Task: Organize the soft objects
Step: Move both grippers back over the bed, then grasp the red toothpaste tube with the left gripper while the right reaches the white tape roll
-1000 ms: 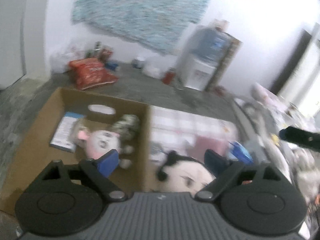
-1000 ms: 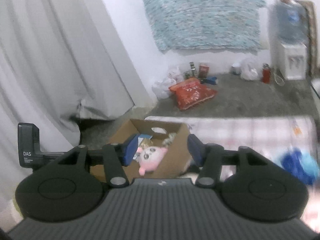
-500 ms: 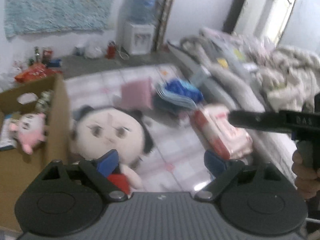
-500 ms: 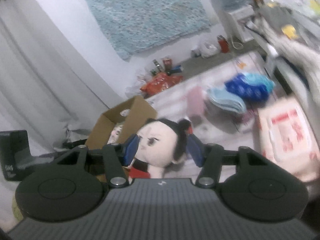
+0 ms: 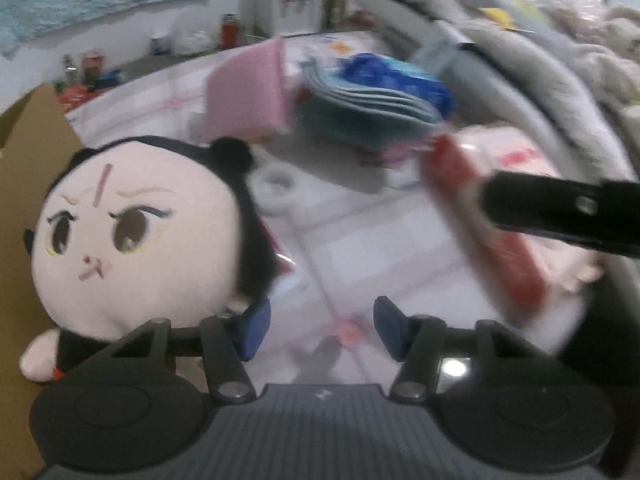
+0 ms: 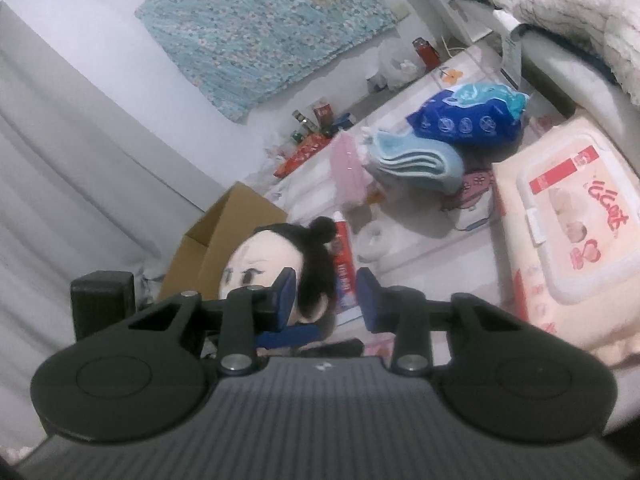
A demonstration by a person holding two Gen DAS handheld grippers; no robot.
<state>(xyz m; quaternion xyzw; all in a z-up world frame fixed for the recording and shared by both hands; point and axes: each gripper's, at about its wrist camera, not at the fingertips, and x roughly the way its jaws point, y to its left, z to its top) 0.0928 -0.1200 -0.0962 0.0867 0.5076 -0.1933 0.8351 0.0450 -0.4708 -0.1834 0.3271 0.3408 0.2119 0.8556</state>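
Observation:
A plush doll (image 5: 136, 232) with a pale face and black hair lies on the checked mat next to the cardboard box (image 5: 24, 184). It also shows in the right wrist view (image 6: 276, 264). My left gripper (image 5: 316, 330) is open and empty, just right of the doll. My right gripper (image 6: 326, 294) is open and empty, above the doll's head. Folded blue towels (image 6: 416, 158), a pink cloth (image 5: 248, 92) and a blue wipes bag (image 6: 468, 118) lie farther on the mat.
A large pink wipes pack (image 6: 572, 236) lies at the right. A toothpaste tube (image 6: 345, 264) and a white tape roll (image 6: 374, 240) lie by the doll. A bed with blankets (image 5: 540, 40) borders the mat on the right. Bottles and bags stand along the wall.
Both grippers swung right and down from the box toward the mat. The doll now fills the left of the left wrist view, and the box interior has left view.

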